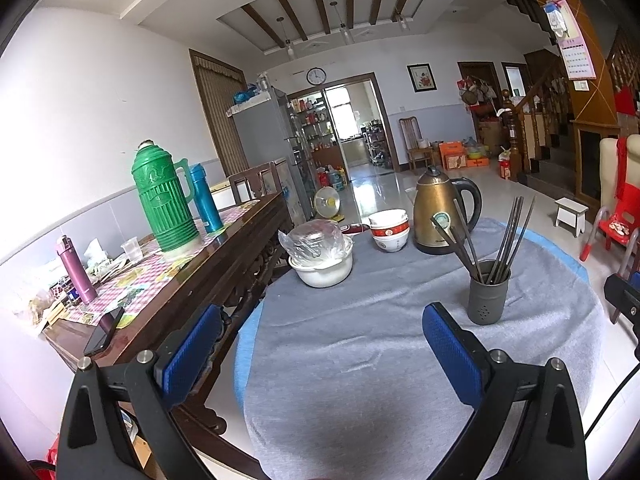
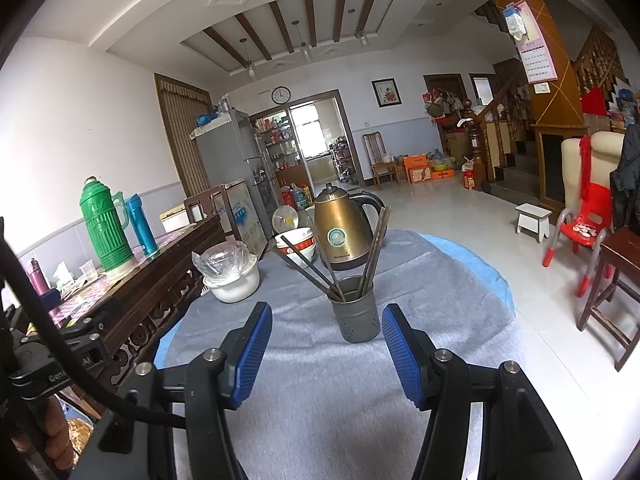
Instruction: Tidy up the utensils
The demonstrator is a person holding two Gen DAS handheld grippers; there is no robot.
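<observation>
A dark grey perforated utensil holder [image 1: 489, 294] [image 2: 354, 309] stands upright on the round table covered with a grey cloth [image 1: 360, 340] [image 2: 328, 380]. Several dark chopsticks [image 1: 510, 236] [image 2: 312, 270] lean out of it in two bunches. My left gripper [image 1: 326, 332] is open, nothing between its blue pads, hovering over the cloth to the left of and nearer than the holder. My right gripper [image 2: 326, 338] is open too, its blue pads [image 2: 402, 354] apart on either side of the holder's lower part as seen in the right wrist view, short of it.
Behind the holder stand a bronze kettle [image 1: 440, 216] [image 2: 342, 228], stacked bowls [image 1: 389, 229] [image 2: 298, 244] and a white pot wrapped in plastic [image 1: 320, 256] [image 2: 231, 276]. A dark wooden sideboard [image 1: 208, 280] at the left carries a green thermos [image 1: 162, 196], flasks and a phone. Red chair at right [image 2: 580, 228].
</observation>
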